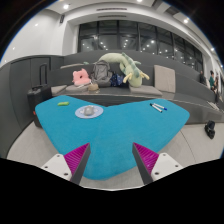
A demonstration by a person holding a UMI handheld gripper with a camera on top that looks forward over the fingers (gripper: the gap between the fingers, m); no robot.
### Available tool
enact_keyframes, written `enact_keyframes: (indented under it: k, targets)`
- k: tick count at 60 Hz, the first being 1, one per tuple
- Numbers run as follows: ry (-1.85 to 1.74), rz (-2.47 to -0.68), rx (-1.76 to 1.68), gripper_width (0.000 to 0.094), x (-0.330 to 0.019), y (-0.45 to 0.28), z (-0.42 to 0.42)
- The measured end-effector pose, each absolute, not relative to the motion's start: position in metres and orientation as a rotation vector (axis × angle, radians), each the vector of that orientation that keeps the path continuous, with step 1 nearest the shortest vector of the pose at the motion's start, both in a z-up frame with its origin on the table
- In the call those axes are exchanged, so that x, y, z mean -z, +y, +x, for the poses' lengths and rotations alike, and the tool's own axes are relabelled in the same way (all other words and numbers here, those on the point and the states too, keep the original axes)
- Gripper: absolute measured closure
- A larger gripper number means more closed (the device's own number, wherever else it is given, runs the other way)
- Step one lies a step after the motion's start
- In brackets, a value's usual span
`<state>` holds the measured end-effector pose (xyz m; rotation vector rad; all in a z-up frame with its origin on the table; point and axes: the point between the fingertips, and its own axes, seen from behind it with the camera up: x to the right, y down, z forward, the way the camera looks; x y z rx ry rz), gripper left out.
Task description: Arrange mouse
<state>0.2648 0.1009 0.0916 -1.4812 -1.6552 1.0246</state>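
Gripper (112, 165) fingers stand apart with nothing between them, above the near edge of a blue mat (115, 135), on which lie, left to right at its far side, a green object (63, 103), the mouse (88, 111) and a small blue item (157, 105).

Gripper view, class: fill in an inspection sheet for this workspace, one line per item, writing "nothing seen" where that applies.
Surface: teal mat on a pale table.
Job's things: grey mouse on the mat, beyond the tool.
Clutter: green item, blue item, plush toys behind.
Grippers: tool open, holding nothing.
Cables: nothing seen.
Surroundings: dark desk, large windows, ceiling lights.
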Motion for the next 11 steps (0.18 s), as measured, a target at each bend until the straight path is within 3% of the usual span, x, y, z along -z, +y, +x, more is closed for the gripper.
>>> enact_keyframes:
  k: [11]
  targets:
    - [-1.63, -1.457, -1.034, 0.0081, -0.1017, 0.1023, 0.2689]
